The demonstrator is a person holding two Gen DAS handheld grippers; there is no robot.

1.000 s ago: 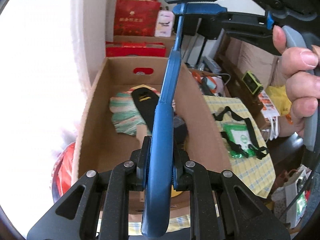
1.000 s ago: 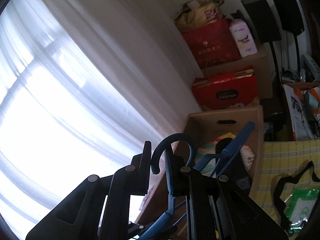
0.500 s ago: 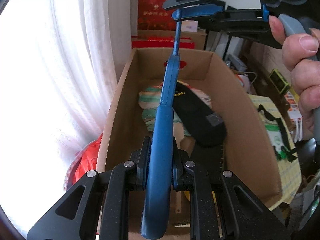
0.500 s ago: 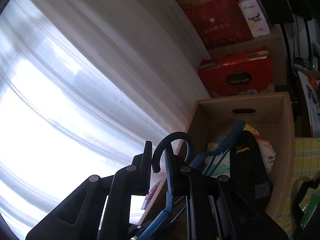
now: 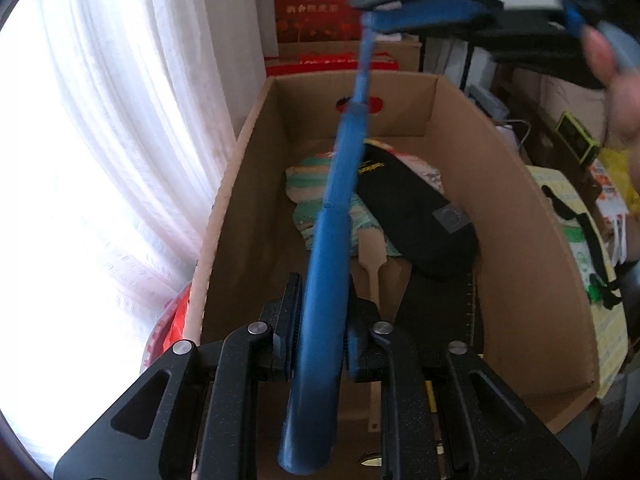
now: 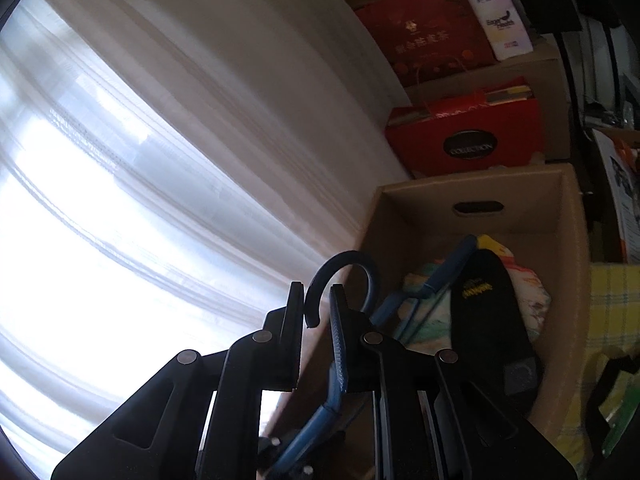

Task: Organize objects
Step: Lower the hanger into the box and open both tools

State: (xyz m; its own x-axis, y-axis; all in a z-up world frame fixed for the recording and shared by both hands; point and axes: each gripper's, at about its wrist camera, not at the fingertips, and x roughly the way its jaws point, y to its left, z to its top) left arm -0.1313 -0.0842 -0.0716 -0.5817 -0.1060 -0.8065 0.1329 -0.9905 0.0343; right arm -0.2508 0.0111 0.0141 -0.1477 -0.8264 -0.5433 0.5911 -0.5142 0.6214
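A blue plastic clothes hanger [image 5: 332,236] hangs over an open cardboard box [image 5: 532,248]. My left gripper [image 5: 320,312] is shut on one arm of the hanger. In the right wrist view the hanger's hook [image 6: 348,276] curls between the fingers of my right gripper [image 6: 318,308], whose jaws stand apart with a gap beside the hook. The right gripper also shows blurred at the top of the left wrist view [image 5: 460,8]. Inside the box lie a black pouch [image 5: 416,216] and a striped cloth bundle [image 5: 316,200].
A white curtain [image 5: 120,160] hangs close on the left of the box. Red gift boxes [image 6: 464,136] and a red bag [image 5: 316,4] are stacked behind it. A yellow checked cloth [image 5: 596,280] with a green packet lies on the right.
Both grippers moved with the hanger over the box, so more of the box interior shows. The right gripper's jaws have spread slightly around the hook.
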